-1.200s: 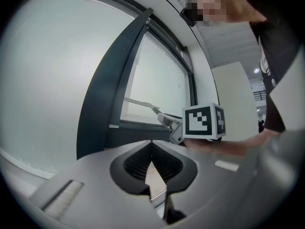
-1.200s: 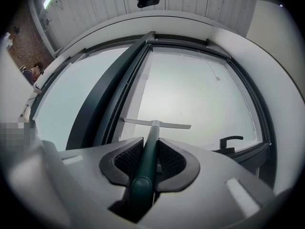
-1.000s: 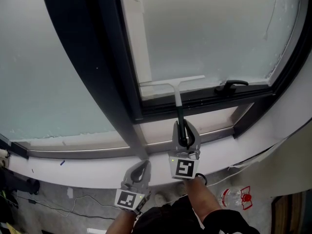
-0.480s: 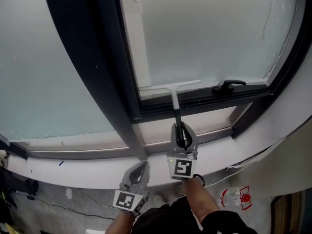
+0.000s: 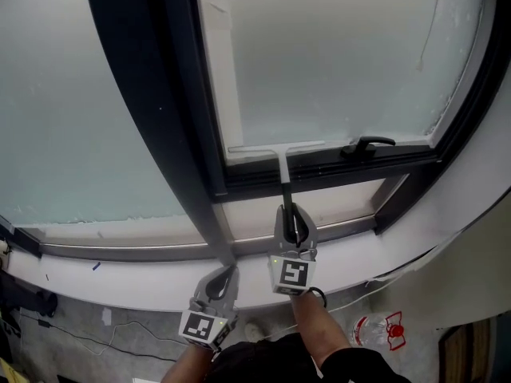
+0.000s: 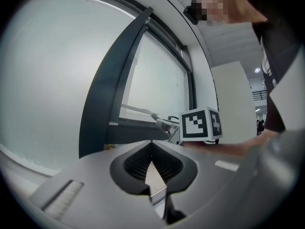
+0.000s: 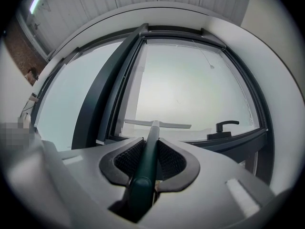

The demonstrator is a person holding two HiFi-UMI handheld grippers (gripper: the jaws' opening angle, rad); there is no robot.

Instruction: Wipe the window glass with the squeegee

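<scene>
Looking down in head view, right gripper (image 5: 292,228) clamps the squeegee (image 5: 283,166) by its shaft, blade against the window glass (image 5: 335,62) at the bottom edge, just left of the window handle (image 5: 366,144). Left gripper (image 5: 221,282) hangs lower, by the sill (image 5: 120,276). Left gripper view: jaws pressed together, nothing between. Right gripper view: jaws tight on the dark green shaft.
</scene>
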